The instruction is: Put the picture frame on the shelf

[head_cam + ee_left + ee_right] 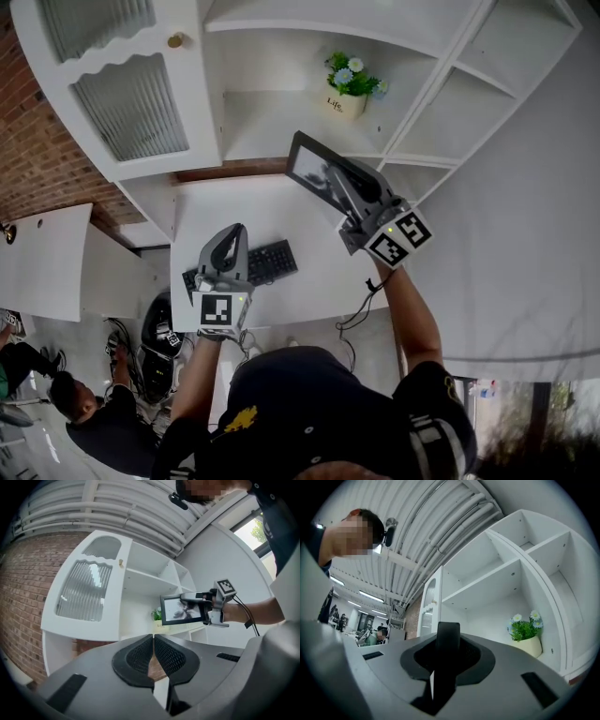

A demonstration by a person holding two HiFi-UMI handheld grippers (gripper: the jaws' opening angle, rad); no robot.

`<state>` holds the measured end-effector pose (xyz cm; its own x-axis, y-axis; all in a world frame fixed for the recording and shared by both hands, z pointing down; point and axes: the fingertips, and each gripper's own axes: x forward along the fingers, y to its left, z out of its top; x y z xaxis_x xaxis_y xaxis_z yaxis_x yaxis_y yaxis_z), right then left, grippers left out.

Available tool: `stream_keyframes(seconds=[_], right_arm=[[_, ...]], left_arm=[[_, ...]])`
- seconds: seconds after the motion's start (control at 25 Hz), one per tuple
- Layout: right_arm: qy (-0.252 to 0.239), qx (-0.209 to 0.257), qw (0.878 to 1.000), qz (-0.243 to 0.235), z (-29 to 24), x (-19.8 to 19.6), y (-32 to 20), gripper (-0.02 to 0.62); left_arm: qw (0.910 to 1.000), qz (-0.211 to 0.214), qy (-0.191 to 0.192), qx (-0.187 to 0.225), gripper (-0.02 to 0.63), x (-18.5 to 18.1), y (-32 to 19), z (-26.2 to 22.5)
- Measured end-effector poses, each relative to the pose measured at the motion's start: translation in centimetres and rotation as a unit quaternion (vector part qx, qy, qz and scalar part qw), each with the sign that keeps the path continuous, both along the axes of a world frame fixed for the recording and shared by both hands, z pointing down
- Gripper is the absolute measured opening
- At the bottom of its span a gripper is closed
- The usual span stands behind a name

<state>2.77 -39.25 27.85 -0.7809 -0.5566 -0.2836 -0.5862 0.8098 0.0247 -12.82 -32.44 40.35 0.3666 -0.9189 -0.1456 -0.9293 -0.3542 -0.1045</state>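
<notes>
Overall, we note a white shelf unit (281, 122) with smooth painted boards and open square compartments. To its left is a cabinet door (131, 103) with ribbed glass panels and a small round brass knob (175, 40). A rough red brick wall (37, 159) stands further left.

One open compartment holds a cream plant pot (347, 98) with green leaves and pale flowers. Below the shelf lies a plain white tabletop (272, 216) carrying a black keyboard (267, 262).

The picture frame (319, 173) is a thin, dark-rimmed rectangle with a glossy face. It is held in the air over the far right of the tabletop, in front of the compartment with the pot.

The right hand-held gripper (339, 183) has its jaws clamped on the frame's edge, which stands upright between the pads in the right gripper view. The left hand-held gripper (234, 234) hovers over the near left of the tabletop, its mesh-textured pads (140, 656) pressed together with nothing between them.

We cannot make out the frame's image for glare, and its back is hidden. The left hand-held gripper covers part of the keyboard. We cannot tell whether the frame touches a shelf board.
</notes>
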Motion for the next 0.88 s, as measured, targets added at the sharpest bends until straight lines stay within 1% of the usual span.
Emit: stream_keyframes(seconds=[0.08, 0.16, 0.36, 0.4, 0.48, 0.52, 0.64, 0.72, 0.88], right_arm=[[-0.001, 0.005, 1.0, -0.007, -0.5, -0.3, -0.7, 0.066], [-0.003, 0.009, 1.0, -0.017, -1.1, -0.7, -1.3, 0.066], [-0.002, 0.006, 1.0, -0.03, -1.6, -1.4, -3.0, 0.066], [-0.005, 0.004, 1.0, -0.031, -1.7, -1.4, -3.3, 0.066], [-0.006, 0.001, 1.0, -0.031, -2.0, -1.4, -3.9, 0.066], [-0.005, 0.001, 1.0, -0.029, -2.2, -1.3, -4.2, 0.066], [-0.003, 0.004, 1.0, -0.026, -3.0, -1.2, -5.4, 0.067], [-0.004, 0.005, 1.0, -0.027, -3.4, -1.3, -6.3, 0.067], [0.008, 0.011, 0.999, -0.032, -4.1, -1.7, -7.6, 0.066]], left_arm=[[1.0, -0.004, 0.003, 0.0, 0.026, -0.4, 0.0, 0.0], [0.9999, -0.01, 0.005, -0.012, 0.026, -0.8, -0.1, 0.4], [0.9992, -0.009, -0.01, -0.038, 0.026, -1.0, 0.1, 0.1], [0.9993, -0.009, -0.009, -0.036, 0.026, -1.0, 0.1, -0.1], [0.9999, -0.006, 0.004, -0.013, 0.026, -0.9, 0.1, -0.8], [0.9999, -0.005, 0.005, -0.01, 0.026, -0.8, 0.1, -0.8], [0.9997, -0.003, -0.007, -0.024, 0.026, -0.7, 0.1, -0.2], [0.9999, 0.001, -0.007, -0.014, 0.026, -0.5, 0.0, -0.5], [1.0, 0.007, 0.001, 0.006, 0.026, 0.2, -0.2, -1.4]])
